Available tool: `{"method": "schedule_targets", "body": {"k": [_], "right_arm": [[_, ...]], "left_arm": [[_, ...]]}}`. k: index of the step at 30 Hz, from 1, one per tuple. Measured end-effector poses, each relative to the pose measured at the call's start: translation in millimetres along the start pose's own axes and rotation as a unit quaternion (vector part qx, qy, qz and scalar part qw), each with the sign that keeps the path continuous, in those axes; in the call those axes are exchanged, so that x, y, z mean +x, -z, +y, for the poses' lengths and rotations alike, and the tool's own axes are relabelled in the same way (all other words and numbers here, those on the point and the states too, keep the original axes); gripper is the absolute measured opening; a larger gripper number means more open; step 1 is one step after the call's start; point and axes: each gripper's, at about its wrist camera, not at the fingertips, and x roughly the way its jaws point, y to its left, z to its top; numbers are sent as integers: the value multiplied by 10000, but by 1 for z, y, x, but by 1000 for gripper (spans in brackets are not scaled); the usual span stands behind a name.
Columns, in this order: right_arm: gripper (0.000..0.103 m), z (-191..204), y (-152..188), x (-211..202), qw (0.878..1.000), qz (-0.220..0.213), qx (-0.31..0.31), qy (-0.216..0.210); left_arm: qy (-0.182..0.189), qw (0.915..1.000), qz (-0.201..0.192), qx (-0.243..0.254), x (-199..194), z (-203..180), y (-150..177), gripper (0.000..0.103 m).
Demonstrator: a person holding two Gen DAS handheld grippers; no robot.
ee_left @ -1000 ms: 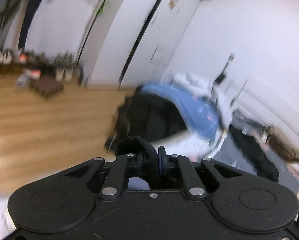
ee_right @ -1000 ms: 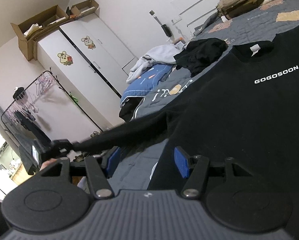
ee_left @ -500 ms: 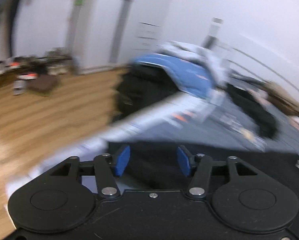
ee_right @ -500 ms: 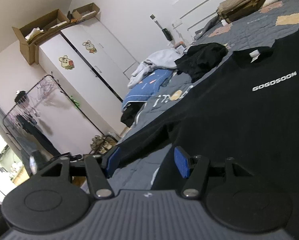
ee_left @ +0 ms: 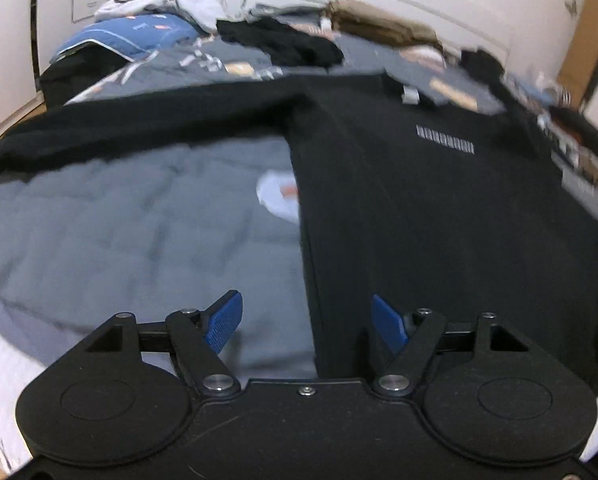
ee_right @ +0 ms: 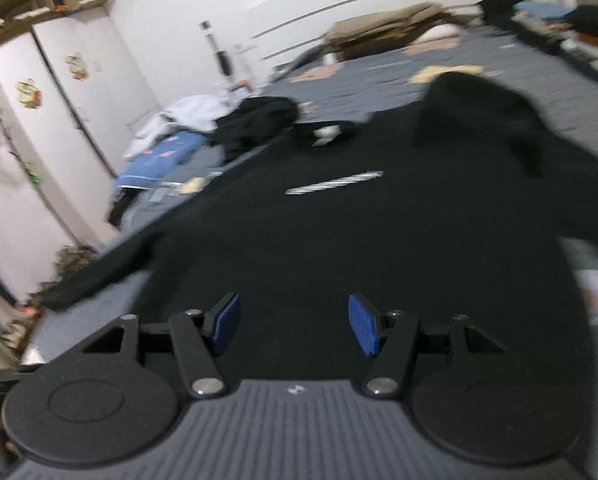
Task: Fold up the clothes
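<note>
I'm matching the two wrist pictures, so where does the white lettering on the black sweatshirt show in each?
Left wrist: the white lettering sits upper right of centre, on the black sweatshirt.
Right wrist: the lettering is a slanted streak just above centre, on the sweatshirt.
Shared landmark: the blue bedding, upper left in the left wrist view, left of centre in the right.

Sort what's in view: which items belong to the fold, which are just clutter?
In the job: black sweatshirt, left gripper, right gripper, both open.

Lying about: grey quilt, black heap, blue bedding, tan pile.
</note>
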Motion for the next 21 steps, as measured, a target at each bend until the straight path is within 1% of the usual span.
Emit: {"method": "schedule_targets", "body": {"k": [3, 5, 7, 9, 11, 13, 15, 17, 18, 20, 21], "right_arm": [[59, -40, 9, -28, 9982, -7, 258, 542], [59, -65, 18, -45, 9963, 63, 430, 737], [59, -83, 30, -59, 9950, 152, 453, 876], [59, -95, 39, -69, 9944, 260, 464, 917], [59, -107, 47, -74, 9932, 465, 588, 888], [59, -114, 56, -71, 9906, 793, 768, 813], [59, -115, 66, -65, 9880, 1095, 830, 701], [59, -111, 75, -60, 9859, 1273, 901, 615], [59, -107, 80, -57, 9855, 1307, 937, 541], [58, -102, 88, -58, 9863, 1129, 1049, 594], [48, -100, 90, -58, 9862, 1079, 1093, 613]], "left_arm": [[41, 9997, 223, 67, -5, -6, 23, 71], [133, 9992, 367, -90, -5, -6, 30, 72], [264, 9982, 477, -263, -1, -9, 36, 72], [413, 9968, 571, -386, 2, -15, 39, 72], [585, 9961, 609, -256, 6, -25, 40, 72], [513, 9963, 695, 44, 11, -37, 42, 72], [507, 9959, 743, -1, 12, -40, 43, 68], [533, 9954, 789, -113, 13, -40, 44, 50], [546, 9951, 812, -169, 13, -40, 44, 35], [634, 9939, 832, -351, 10, -39, 44, 27], [689, 9936, 814, -378, 7, -39, 44, 24]]}}
